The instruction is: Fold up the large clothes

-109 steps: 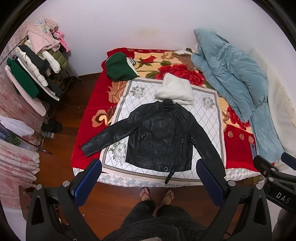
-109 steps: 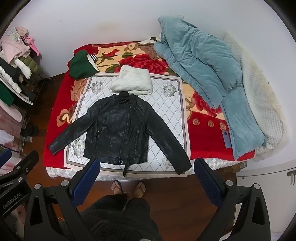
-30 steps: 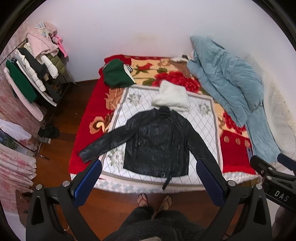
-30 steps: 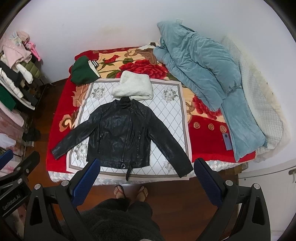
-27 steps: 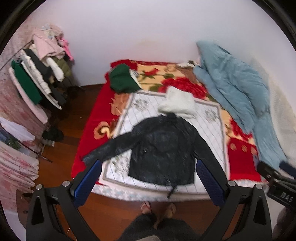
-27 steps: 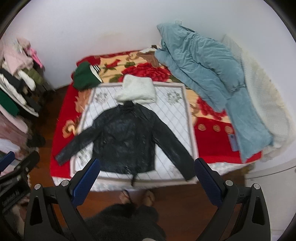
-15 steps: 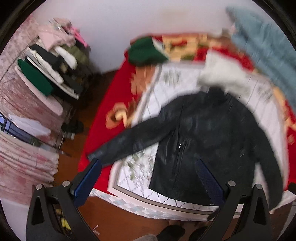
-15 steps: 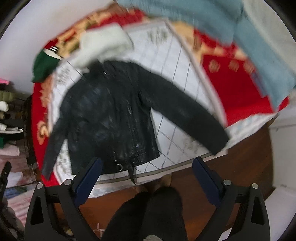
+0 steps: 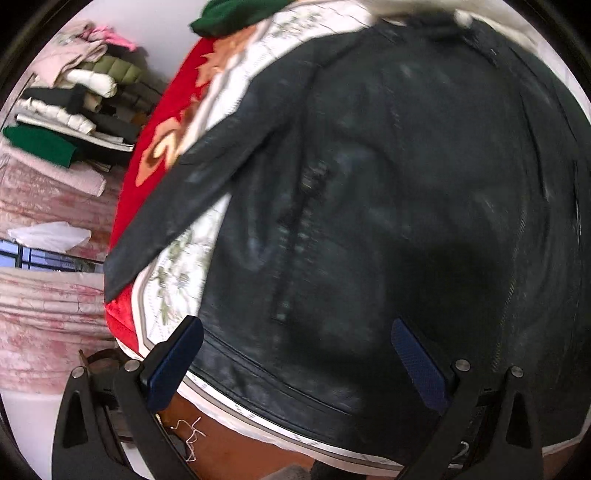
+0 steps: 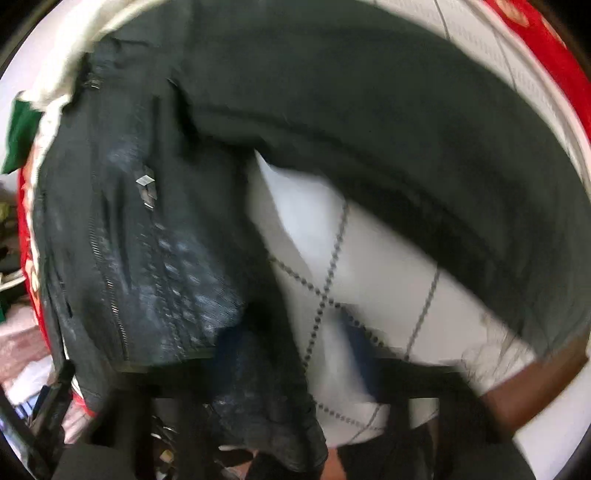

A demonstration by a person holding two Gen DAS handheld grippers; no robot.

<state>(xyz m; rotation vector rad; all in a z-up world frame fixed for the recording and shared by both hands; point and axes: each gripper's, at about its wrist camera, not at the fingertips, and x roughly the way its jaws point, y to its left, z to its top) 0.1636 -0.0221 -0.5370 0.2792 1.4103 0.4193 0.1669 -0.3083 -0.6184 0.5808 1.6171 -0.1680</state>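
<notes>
A black leather jacket (image 9: 388,184) lies spread face up on the bed, sleeves out to both sides. My left gripper (image 9: 295,365) is open and empty, just above the jacket's bottom hem near its left side. In the right wrist view the jacket (image 10: 147,240) fills the left and its sleeve (image 10: 406,147) runs across the top right. My right gripper (image 10: 295,362) is badly blurred, close over the jacket's lower right corner, which drapes over its left finger; I cannot tell how the jaws stand.
A white diamond-pattern blanket (image 10: 369,258) covers a red floral bedspread (image 9: 147,162). A green garment (image 9: 236,14) lies at the bed's far left. A rack of stacked clothes (image 9: 74,110) stands left of the bed. Wooden floor (image 9: 229,435) runs along the near edge.
Both grippers have dropped fast from high above the bed down to the jacket's bottom hem, the left toward its left side and the right toward its right corner. The jacket now fills both views.
</notes>
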